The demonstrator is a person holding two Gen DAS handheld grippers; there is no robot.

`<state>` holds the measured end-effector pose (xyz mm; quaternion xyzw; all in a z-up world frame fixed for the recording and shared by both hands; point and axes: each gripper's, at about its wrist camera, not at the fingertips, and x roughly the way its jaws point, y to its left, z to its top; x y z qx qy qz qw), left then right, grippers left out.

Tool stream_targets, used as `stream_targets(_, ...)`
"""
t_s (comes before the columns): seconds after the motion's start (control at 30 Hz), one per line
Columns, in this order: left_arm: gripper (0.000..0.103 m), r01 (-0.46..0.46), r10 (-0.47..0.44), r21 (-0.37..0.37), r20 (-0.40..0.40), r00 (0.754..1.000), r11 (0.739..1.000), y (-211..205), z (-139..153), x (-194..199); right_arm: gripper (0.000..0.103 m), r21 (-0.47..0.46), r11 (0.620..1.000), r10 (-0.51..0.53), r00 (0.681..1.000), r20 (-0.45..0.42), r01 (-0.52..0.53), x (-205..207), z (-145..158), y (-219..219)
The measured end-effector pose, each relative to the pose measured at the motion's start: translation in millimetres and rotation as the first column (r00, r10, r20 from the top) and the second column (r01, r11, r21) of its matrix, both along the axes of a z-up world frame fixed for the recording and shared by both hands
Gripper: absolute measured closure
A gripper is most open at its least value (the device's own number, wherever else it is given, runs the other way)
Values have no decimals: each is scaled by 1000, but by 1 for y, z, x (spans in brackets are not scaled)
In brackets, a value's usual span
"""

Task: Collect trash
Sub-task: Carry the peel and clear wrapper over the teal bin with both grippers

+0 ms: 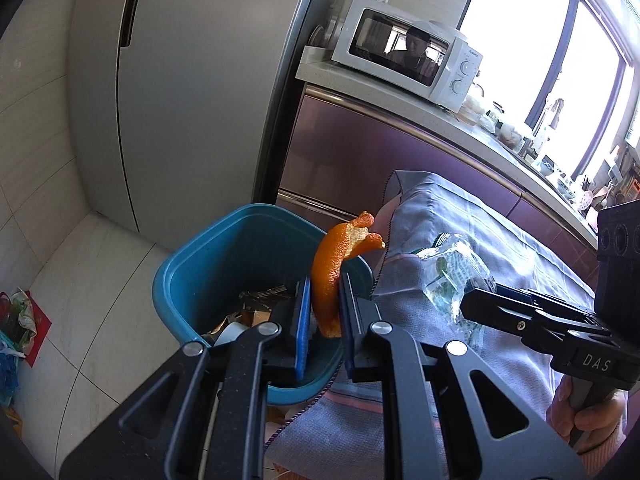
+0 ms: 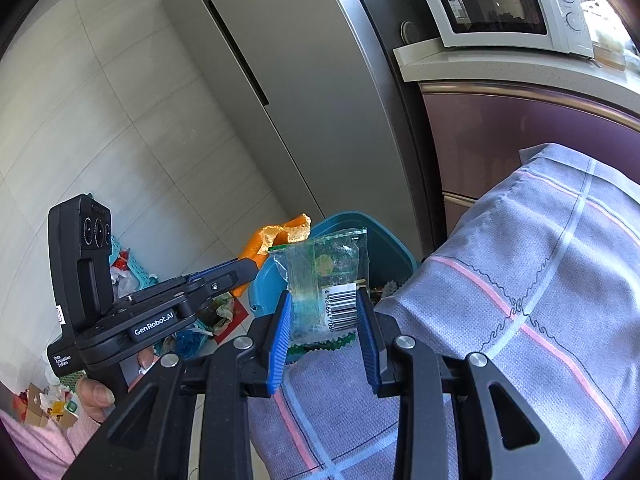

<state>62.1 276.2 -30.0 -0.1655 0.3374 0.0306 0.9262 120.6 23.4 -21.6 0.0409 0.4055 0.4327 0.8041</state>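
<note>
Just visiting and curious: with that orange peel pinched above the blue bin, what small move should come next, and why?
Probably open the left gripper: its pads clamp the orange peel roughly over the open blue bin, so it should fall in.

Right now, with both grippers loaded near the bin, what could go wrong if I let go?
1. The orange peel, held by the left gripper, hangs over the blue bin's near rim; released here, it could land outside.
2. The clear wrapper in the right gripper looks to sit over the tablecloth edge, not clearly above the bin; being light, it may drift onto the floor.
</note>
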Motion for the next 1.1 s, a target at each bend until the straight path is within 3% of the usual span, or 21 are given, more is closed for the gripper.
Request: stream_targets(1.1,89,-63,63,3,-27,998,998,13,-12,5,73,-25,999,26,1000,-15,-27,10,-14,36)
